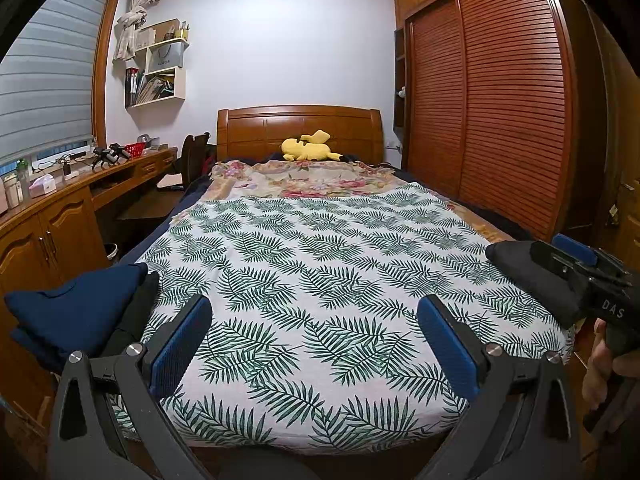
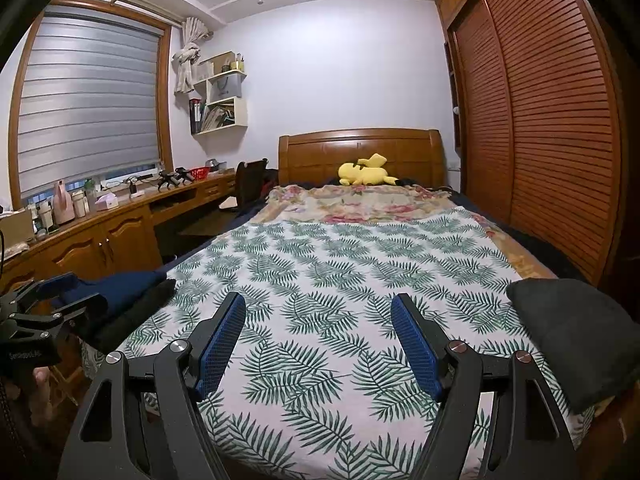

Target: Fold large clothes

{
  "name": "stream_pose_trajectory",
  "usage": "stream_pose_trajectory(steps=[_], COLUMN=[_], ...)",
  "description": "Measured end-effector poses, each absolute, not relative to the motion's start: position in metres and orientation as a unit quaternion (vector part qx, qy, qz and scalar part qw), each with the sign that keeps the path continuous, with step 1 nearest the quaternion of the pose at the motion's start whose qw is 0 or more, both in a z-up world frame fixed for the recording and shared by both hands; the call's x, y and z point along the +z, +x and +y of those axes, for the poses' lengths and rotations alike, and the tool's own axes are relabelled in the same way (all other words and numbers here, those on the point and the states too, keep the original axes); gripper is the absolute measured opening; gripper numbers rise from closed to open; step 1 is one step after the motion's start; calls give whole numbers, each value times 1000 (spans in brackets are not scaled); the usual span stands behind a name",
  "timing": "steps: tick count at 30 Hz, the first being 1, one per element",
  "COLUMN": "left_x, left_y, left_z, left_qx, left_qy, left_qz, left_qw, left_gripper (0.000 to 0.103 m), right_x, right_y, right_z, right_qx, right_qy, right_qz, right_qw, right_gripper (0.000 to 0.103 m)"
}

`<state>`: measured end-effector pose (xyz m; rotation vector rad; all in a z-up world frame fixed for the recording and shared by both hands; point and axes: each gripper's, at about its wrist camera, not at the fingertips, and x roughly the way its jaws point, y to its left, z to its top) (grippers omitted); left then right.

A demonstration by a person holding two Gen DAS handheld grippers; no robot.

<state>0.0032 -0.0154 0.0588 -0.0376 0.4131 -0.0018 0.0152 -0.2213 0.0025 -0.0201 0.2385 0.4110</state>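
The wide bed (image 1: 320, 320) under its white sheet printed with green fern leaves fills both views, its middle bare, and the clothes sit at its near corners. At the left corner lies a stack of two folded garments — a navy-blue knit piece (image 1: 76, 312) on top of a black one (image 1: 136, 320). At the right corner a single dark charcoal folded garment (image 2: 576, 332) rests alone, well apart from the stack. That makes three garments counted, all already lying folded. This fits either a finished round or piles waiting to be opened and refolded, and the pictures do not settle which. The left gripper (image 1: 314, 344) and right gripper (image 2: 318, 340) — two in all — both hover over the sheet's near end with their blue-padded fingers spread wide, holding nothing. Whichever garment is taken, I judge the open middle is the place to work: pinch two matching corners, keep the edge taut between the grippers, and lay it flat before creasing.
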Motion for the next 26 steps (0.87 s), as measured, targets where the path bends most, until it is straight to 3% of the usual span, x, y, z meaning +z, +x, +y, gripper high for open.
stream_pose_trajectory(steps=[26], left_x=[57], left_y=[1], left_z=[-18], left_qx=[-1], left_qy=[-18], left_qz=[203], left_qw=[979], left_gripper=[103], right_x=[2], right_y=[13], right_z=[-221], right_qx=[206], right_qy=[-13], right_qz=[121], right_qw=[971], right_gripper=[77])
